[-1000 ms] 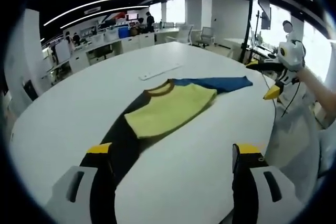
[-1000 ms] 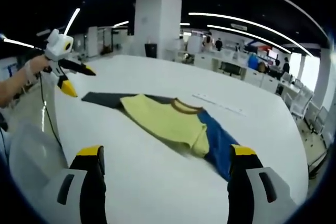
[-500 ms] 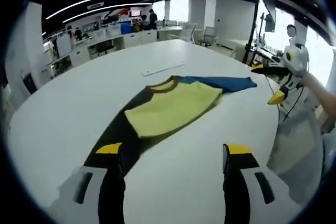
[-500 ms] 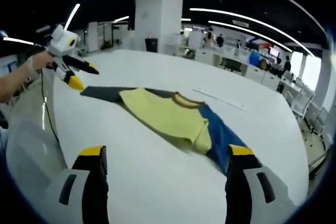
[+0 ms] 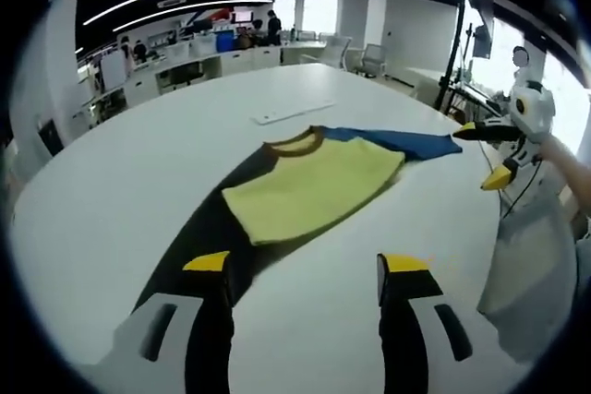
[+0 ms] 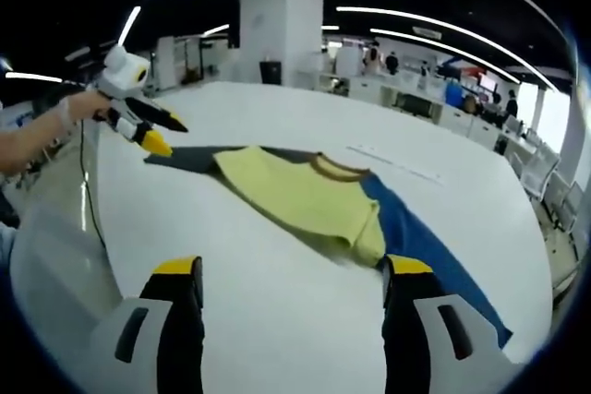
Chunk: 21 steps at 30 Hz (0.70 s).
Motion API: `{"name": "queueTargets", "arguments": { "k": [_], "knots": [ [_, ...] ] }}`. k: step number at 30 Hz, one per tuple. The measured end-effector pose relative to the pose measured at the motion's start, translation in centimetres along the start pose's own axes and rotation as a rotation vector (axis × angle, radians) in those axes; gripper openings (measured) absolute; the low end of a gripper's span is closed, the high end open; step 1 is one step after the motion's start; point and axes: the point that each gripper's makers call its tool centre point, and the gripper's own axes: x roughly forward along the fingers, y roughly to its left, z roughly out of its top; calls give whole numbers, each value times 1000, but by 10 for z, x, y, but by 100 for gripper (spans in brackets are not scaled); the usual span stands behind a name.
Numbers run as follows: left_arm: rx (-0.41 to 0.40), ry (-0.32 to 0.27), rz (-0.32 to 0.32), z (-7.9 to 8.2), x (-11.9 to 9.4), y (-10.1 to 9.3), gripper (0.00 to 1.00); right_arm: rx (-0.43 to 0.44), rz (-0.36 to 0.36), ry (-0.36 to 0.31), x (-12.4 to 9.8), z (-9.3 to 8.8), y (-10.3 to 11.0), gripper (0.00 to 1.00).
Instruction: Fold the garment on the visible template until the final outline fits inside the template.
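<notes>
Nearest the left gripper view's camera, the left gripper (image 5: pixel 302 269) has its yellow-tipped fingers (image 5: pixel 207 263) spread wide and holds nothing; the left finger sits over the near end of the garment's dark sleeve (image 5: pixel 199 237), though contact cannot be told, and the right finger is over bare white worktop (image 5: pixel 111 191). Beyond them the garment (image 5: pixel 312 184) lies flat: a yellow body with a brown collar (image 5: pixel 294 142) on its far side, the dark sleeve running toward the near left and a blue sleeve (image 5: pixel 397 143) stretching to the far right. Past the collar a pale strip (image 5: pixel 293 113) lies on the worktop, apart from the garment. At the right, the right gripper (image 5: pixel 489 154) hangs beside the blue sleeve's end with fingers parted, held by a person's hand (image 5: pixel 551 147).

From the right gripper view, the right gripper (image 6: pixel 293 274) likewise stands wide open and empty, its right finger (image 6: pixel 406 268) just beside the blue sleeve (image 6: pixel 420 242) that runs to the worktop's near right edge. The yellow body (image 6: pixel 300 196) lies past the fingers. At the far left the left gripper (image 6: pixel 159 133) sits by the dark sleeve's end. Bare worktop (image 6: pixel 277 320) spreads broadly on the near side and far beyond the garment.
</notes>
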Motion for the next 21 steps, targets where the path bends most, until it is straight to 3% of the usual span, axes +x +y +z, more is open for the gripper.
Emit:
{"name": "queueTargets", "arguments": {
  "k": [21],
  "knots": [
    [-103,34,15,-14,38,28,40,18,42,46,12,-13,7,67]
  ]
}}
